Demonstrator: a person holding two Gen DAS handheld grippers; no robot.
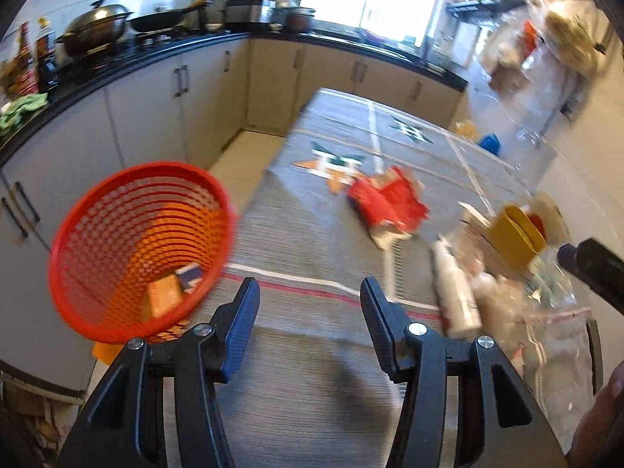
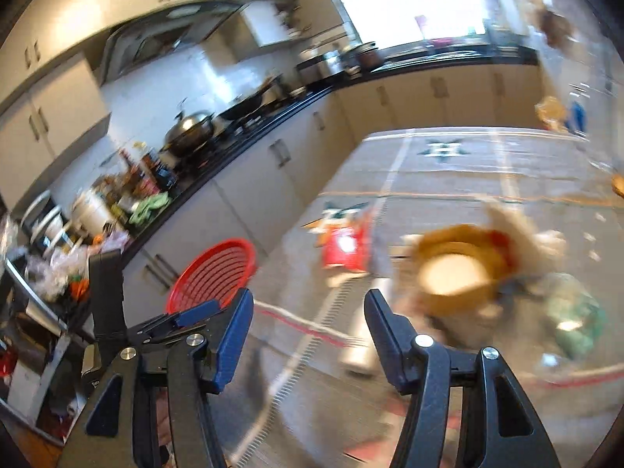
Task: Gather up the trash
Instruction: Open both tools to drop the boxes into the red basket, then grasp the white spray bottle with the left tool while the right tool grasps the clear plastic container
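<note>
A red mesh basket [image 1: 136, 245] stands at the table's left edge with an orange box and a small blue box inside; it also shows in the right wrist view [image 2: 214, 273]. My left gripper [image 1: 310, 300] is open and empty above the grey tablecloth [image 1: 312, 351]. A crumpled red wrapper [image 1: 386, 202] lies mid-table. A white bottle [image 1: 456, 292], a yellow cup [image 1: 514, 234] and a clear plastic bag [image 1: 553, 319] lie at the right. My right gripper [image 2: 310, 312] is open and empty, left of the blurred yellow cup [image 2: 456, 273]. The red wrapper [image 2: 345, 247] lies beyond it.
Black kitchen counter [image 1: 156, 54] with wok, pans and bottles runs along the left and back. White cabinets [image 1: 163, 117] stand below it. A blue object [image 1: 489, 142] sits at the table's far right. A green bag [image 2: 577, 319] lies at the right.
</note>
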